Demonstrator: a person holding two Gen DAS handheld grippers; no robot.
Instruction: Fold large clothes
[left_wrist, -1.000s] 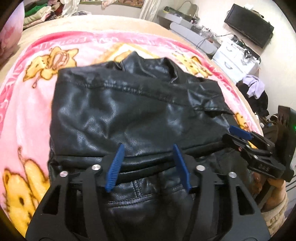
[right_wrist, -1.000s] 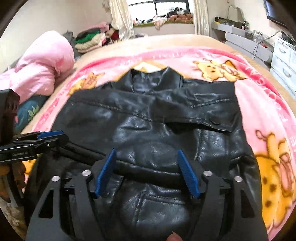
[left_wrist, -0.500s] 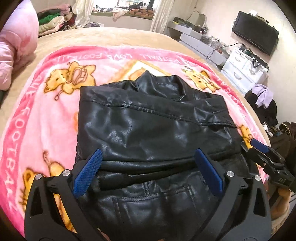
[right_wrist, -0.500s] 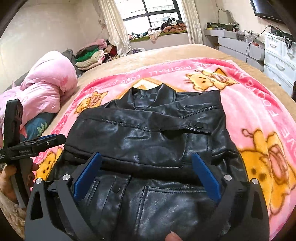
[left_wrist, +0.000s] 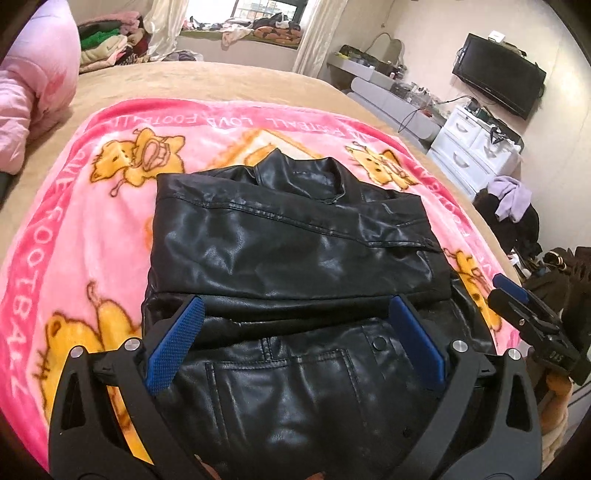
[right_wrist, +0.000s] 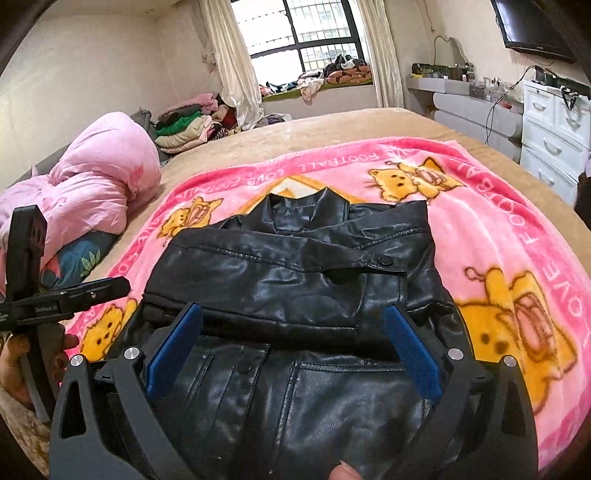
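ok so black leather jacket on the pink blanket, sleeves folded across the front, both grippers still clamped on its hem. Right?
Not quite. Both grippers are open, with nothing pinched: the left gripper and right gripper have just spread wide above the jacket. Each wrist view shows it. The rest stands: black leather, sleeves folded across, on the pink blanket.

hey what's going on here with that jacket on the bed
A person is folding a black leather jacket on a pink blanket, with a gripper in each hand. Its sleeves are already folded across the front. The left gripper and right gripper have both just opened wide, and hang over the jacket's near end with nothing held.
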